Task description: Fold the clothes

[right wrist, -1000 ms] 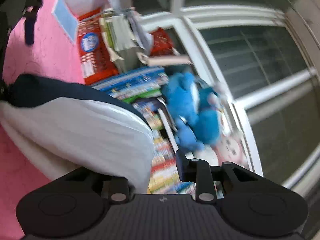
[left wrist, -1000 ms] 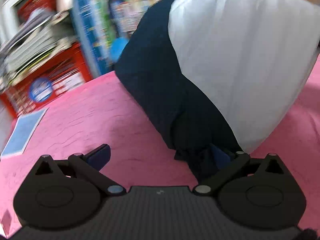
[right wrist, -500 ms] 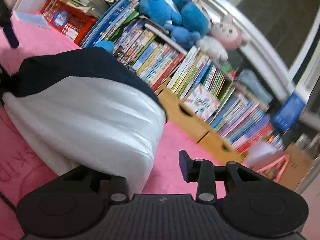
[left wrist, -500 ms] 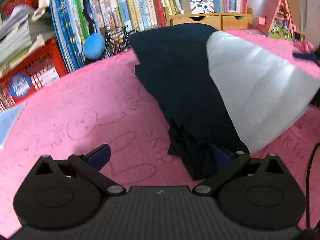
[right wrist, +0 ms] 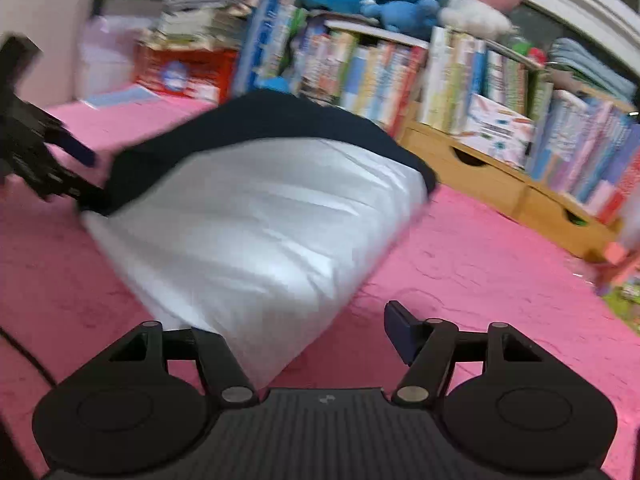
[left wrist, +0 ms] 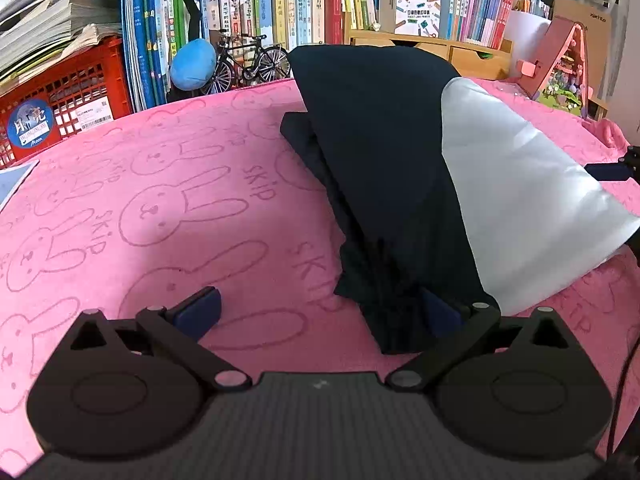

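Fold at risk of sagging crooked as it is let go

The garment [left wrist: 384,168] is draped on both open grippers: left gripper [left wrist: 320,312] wide, right gripper [right wrist: 296,332] just opening, neither pinching.

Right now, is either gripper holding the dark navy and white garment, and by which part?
Neither grips it. The left gripper stands open, the navy end of the dark navy and white garment draped over one finger. The right gripper, just opening, has the white end against one finger.
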A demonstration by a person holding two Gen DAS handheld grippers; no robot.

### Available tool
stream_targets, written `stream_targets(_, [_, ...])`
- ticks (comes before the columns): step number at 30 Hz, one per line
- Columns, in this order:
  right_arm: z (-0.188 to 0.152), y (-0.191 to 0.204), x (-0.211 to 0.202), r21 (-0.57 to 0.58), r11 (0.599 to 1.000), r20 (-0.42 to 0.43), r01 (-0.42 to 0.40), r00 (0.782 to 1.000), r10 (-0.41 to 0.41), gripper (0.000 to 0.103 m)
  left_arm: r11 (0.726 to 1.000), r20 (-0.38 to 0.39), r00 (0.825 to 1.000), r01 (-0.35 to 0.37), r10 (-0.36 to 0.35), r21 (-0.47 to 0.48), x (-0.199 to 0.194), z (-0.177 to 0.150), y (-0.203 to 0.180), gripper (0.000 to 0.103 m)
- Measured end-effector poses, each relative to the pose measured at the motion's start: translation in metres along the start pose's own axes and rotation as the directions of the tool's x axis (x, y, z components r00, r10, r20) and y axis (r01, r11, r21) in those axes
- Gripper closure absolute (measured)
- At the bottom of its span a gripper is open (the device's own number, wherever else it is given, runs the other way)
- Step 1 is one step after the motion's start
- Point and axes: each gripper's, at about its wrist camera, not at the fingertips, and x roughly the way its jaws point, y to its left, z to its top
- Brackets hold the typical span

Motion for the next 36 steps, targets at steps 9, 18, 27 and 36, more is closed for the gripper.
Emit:
stream_targets(9, [-0.017, 0.002, -0.002, -0.158, 0.987, 0.074, 0.024, 0.997, -0.013, 0.016, 1.0, 0.036, 0.999, 0.016, -0.016, 0.007, -0.001, -0.007, 0.001, 0.0])
stream_targets(18, [-0.031, 0.001, -0.028, -0.285, 0.958, 0.135, -0.031, 0.988, 0.072, 0.017, 1.0, 0.034, 0.999, 0.021, -0.021, 0.006, -0.001, -0.007, 0.0, 0.0])
stream_targets(27, [-0.018, -0.03, -0.055, -0.079, 0.986, 0.015, -0.15, 0.988, 0.152, 0.017, 1.0, 0.036, 0.999, 0.024, -0.024, 0.005, -0.002, -0.008, -0.001, 0.0])
stream_targets(36, [0.081, -0.013, -0.013, 0.063, 0.987, 0.09, -0.15, 0.985, 0.144, 0.055, 1.0, 0.038, 0.999, 0.023, -0.023, 0.005, -0.003, -0.008, -0.001, 0.0])
